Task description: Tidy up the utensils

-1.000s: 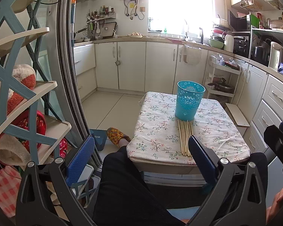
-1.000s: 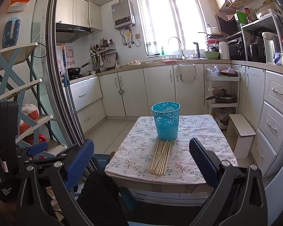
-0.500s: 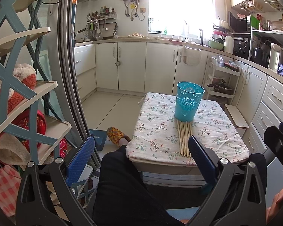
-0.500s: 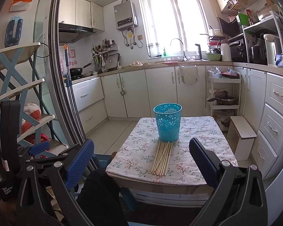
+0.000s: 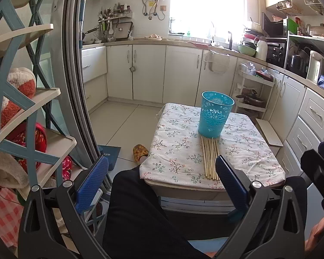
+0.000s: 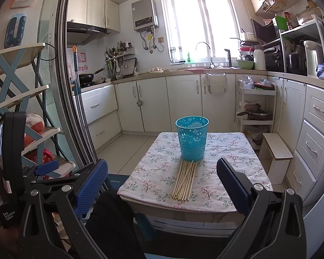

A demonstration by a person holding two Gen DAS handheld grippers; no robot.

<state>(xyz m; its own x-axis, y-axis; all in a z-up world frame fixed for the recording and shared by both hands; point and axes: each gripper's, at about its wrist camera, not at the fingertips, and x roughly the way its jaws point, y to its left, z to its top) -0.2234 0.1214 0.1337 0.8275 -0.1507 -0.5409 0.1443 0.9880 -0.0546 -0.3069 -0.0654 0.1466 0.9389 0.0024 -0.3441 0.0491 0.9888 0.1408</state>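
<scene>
Chopsticks (image 6: 184, 179) lie in a tight flat row near the middle of the tabletop (image 6: 231, 157), far ends touching the base of the teal cup (image 6: 192, 138) at their 12 o'clock. They are thin, pale, smooth-looking wooden sticks. The cup is tall, light-looking plastic with a pierced floral wall and an open mouth. A floral cloth covers the tabletop.

Both tools hang short of the near edge, holding nothing. The left gripper (image 5: 162, 172) has its blue ribbed fingers spread wide; the right gripper (image 6: 162, 174) is likewise wide apart.

Risks, as I judge them: pinching one stick may scatter its neighbours, thin sticks may slip from the ribbed pads, a bump could tip the cup, and the cloth may bunch under a low approach.
</scene>
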